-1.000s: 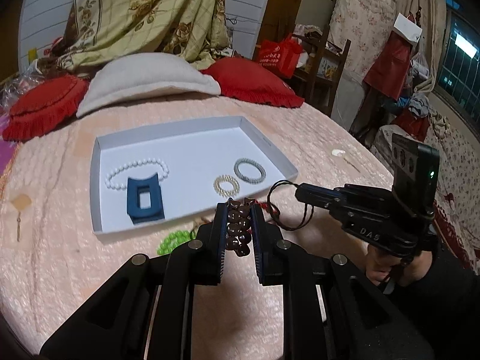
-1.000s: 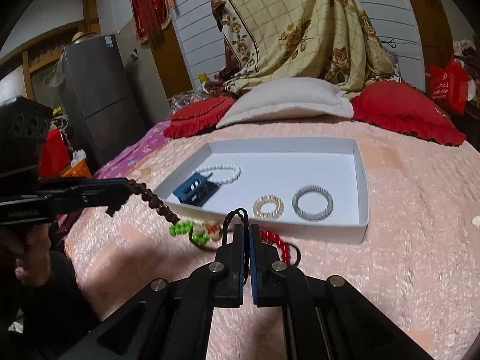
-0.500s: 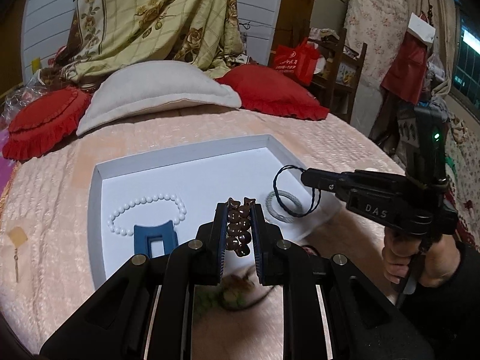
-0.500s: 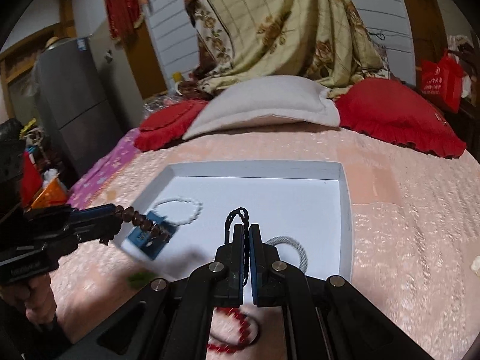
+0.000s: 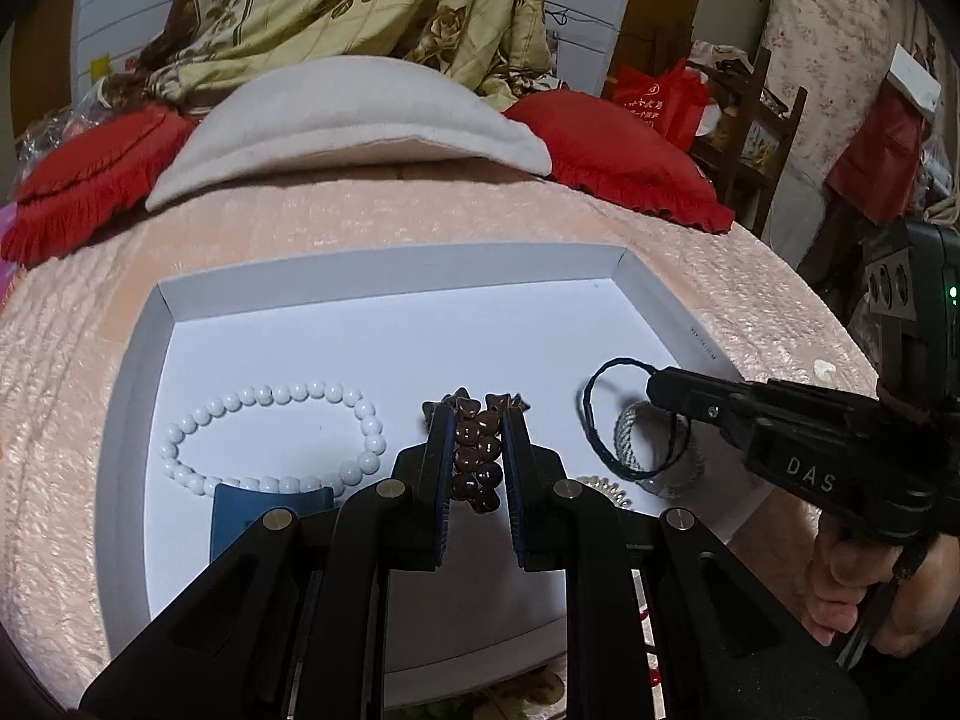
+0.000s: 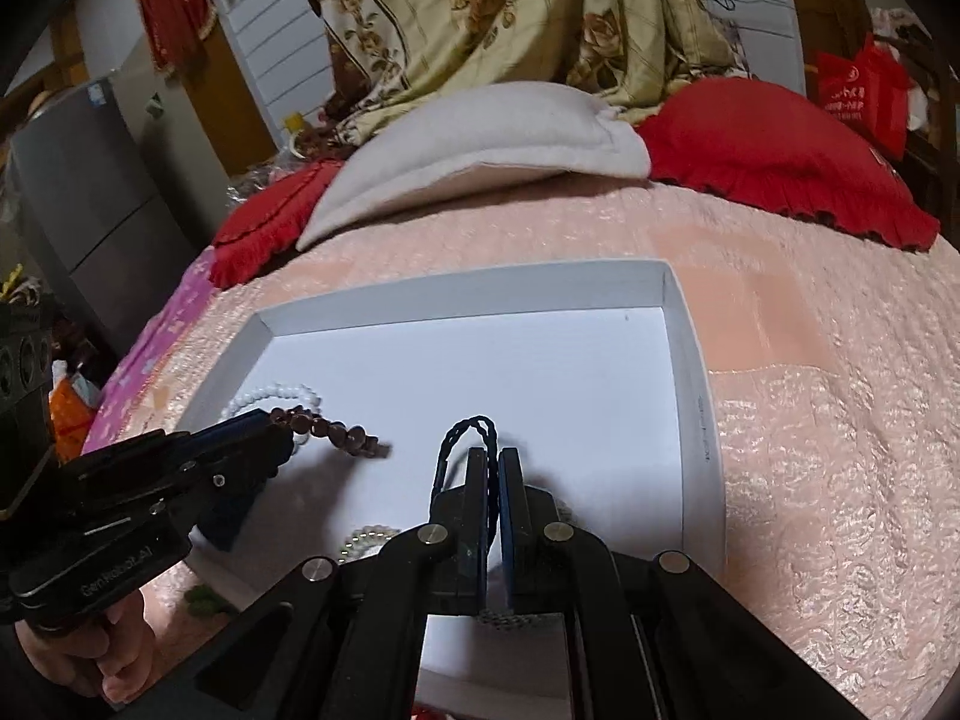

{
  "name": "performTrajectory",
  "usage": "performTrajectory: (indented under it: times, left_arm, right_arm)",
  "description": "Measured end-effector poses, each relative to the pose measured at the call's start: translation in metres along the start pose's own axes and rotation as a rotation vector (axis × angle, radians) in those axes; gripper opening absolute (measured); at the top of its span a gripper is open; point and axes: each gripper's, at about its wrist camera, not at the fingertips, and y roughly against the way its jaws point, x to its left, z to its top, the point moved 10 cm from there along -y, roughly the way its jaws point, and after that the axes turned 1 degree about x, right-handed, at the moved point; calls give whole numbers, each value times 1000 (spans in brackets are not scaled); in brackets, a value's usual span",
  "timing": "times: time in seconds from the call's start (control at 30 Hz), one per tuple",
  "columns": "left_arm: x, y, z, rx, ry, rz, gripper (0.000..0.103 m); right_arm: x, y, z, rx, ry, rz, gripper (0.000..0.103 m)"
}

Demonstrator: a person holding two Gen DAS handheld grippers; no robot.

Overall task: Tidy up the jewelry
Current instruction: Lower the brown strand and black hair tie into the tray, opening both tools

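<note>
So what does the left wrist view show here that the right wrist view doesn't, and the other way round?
Only the left wrist view shows the whole white bead bracelet, the silver bracelet under the black cord loop, and the right gripper from the side. Only the right wrist view shows the left gripper from the side, with the brown bead string trailing out of it, and the fridge. Both show the white tray, both pieces clamped over it, the blue holder and the pillows.

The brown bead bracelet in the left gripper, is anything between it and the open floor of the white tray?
Nothing visible blocks it. The left gripper holds the brown bead bracelet over bare tray floor, between the white pearl bracelet and the right gripper with its black cord bracelet.
</note>
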Motion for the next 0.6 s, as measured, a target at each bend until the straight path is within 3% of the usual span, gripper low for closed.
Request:
performTrajectory:
  times: [0.33,0.5,0.53,0.6]
  left_arm:
    - [3,2,-4,12,20,1,14]
    - [3,6,-3,9,14,11,20]
    - [3,8,-3,10,14,11,26]
    - [5,12,-2,-4,15,25,32]
  right_arm:
    - [-1,-5,-1,2,-17,3,3]
    - [-2,-8,-4,16,-27,-2,6]
    - [-1,-8,-4,17,-27,0,9]
    - [-2,-5,-3,7,-29,-8,27]
